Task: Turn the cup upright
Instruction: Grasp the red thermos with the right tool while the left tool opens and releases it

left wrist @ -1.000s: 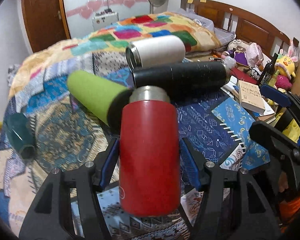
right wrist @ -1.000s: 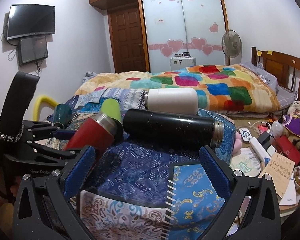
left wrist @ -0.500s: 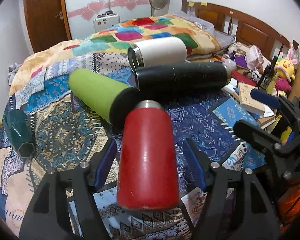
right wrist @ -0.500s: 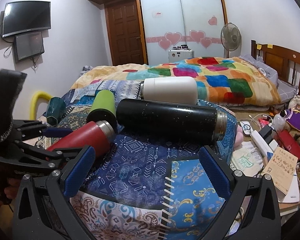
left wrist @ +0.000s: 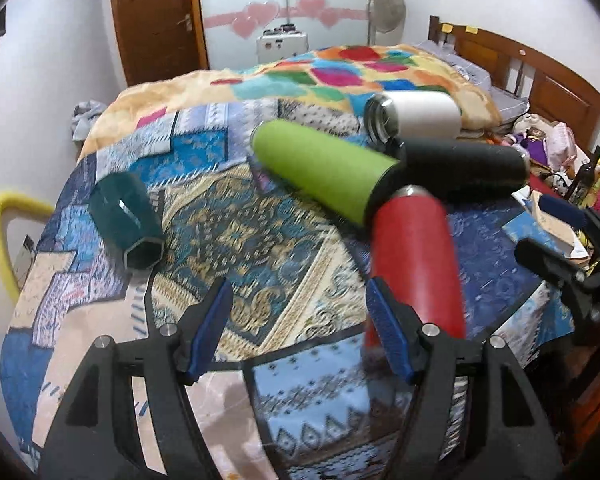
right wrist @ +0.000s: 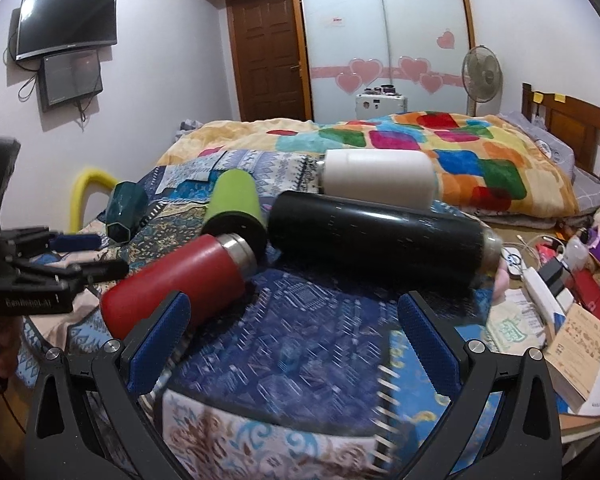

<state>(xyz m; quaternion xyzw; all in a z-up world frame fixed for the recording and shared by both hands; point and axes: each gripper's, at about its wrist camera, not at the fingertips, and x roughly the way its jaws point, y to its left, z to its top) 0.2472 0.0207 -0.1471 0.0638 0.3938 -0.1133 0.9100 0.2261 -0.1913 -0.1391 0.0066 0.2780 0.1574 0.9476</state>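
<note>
Cups: red flask [left wrist: 414, 264] and four others are lying sideways on the quilt [left wrist: 260, 240]; none is standing.
Jaws: your left gripper [left wrist: 300, 332] and right gripper [right wrist: 292, 340] are gaping, holding nothing.

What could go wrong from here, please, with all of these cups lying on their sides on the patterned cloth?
1. The red cylindrical cup lies beside the open left tool, not between its pads; closing now would likely miss it or nudge it.
2. Its steel rim touches the lime-green cup, next to the long black flask; lifting it could set these rolling.
3. The patterned cloth looks soft and uneven, so an uprighted cup may tip.
</note>
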